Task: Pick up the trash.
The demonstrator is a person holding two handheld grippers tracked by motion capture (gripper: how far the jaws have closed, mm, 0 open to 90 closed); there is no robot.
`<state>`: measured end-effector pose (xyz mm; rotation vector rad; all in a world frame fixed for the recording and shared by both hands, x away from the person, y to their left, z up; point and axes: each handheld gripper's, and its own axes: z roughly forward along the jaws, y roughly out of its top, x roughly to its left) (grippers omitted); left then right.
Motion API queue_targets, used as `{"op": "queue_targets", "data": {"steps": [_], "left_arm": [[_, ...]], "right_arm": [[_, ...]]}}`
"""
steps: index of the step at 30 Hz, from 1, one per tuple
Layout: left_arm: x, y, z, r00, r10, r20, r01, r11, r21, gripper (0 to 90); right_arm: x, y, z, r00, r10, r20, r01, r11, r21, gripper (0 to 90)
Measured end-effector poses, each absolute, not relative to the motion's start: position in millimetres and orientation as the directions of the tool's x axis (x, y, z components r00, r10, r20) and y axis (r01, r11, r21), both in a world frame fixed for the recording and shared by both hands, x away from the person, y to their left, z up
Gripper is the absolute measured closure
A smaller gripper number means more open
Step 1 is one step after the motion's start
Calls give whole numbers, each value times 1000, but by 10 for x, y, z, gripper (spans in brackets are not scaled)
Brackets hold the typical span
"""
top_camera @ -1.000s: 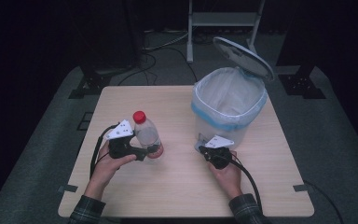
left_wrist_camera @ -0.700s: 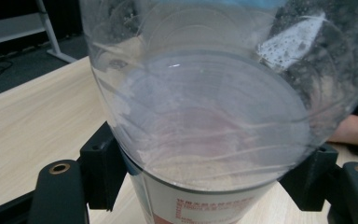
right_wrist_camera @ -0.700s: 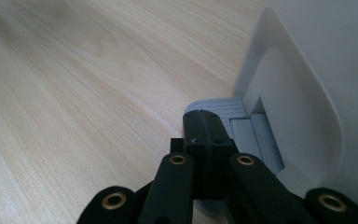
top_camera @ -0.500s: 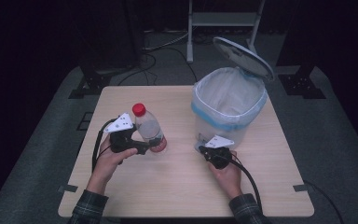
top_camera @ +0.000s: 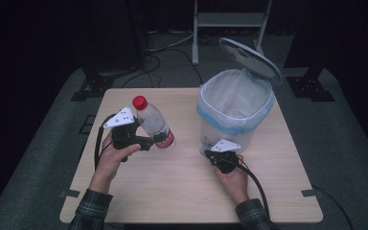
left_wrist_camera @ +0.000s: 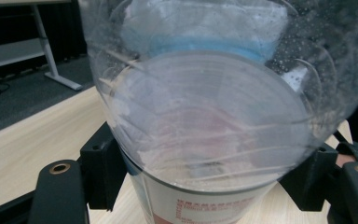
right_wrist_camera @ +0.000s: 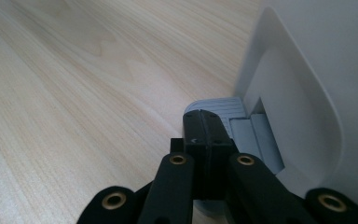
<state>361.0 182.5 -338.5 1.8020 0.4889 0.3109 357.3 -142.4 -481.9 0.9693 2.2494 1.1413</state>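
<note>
Dark flooring surrounded a pale wooden table [top_camera: 172, 191]. At its left, the left gripper [top_camera: 146, 140] clamped a clear plastic bottle [top_camera: 154, 124] (red cap, tilted). The right gripper [top_camera: 219, 155], jaws closed together, pressed the pedal [right_wrist_camera: 242, 128] of a lined bin [top_camera: 235, 108].

Your clear plastic bottle with red cap [top_camera: 152, 125]: glossy, ribbed, misted inside; paper label smooth. Your pale wood-grain table top [top_camera: 182, 191]: matt, smooth laminate look. Your translucent plastic bin with thin crinkled liner [top_camera: 235, 112]: semi-gloss; grey ribbed plastic pedal [right_wrist_camera: 223, 108] matt. Your black plastic left gripper [top_camera: 141, 140] and right gripper [right_wrist_camera: 204, 135]: matt, brass-coloured metal rivets.
</note>
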Motion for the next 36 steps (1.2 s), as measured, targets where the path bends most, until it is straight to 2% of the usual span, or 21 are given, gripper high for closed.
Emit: {"op": "queue_targets", "data": {"steps": [36], "left_arm": [[3895, 1560, -2765, 910, 415, -25, 102, -164, 981, 264]], "right_arm": [[3575, -1426, -4818, -661, 747, -67, 388, 417, 822, 895]]}}
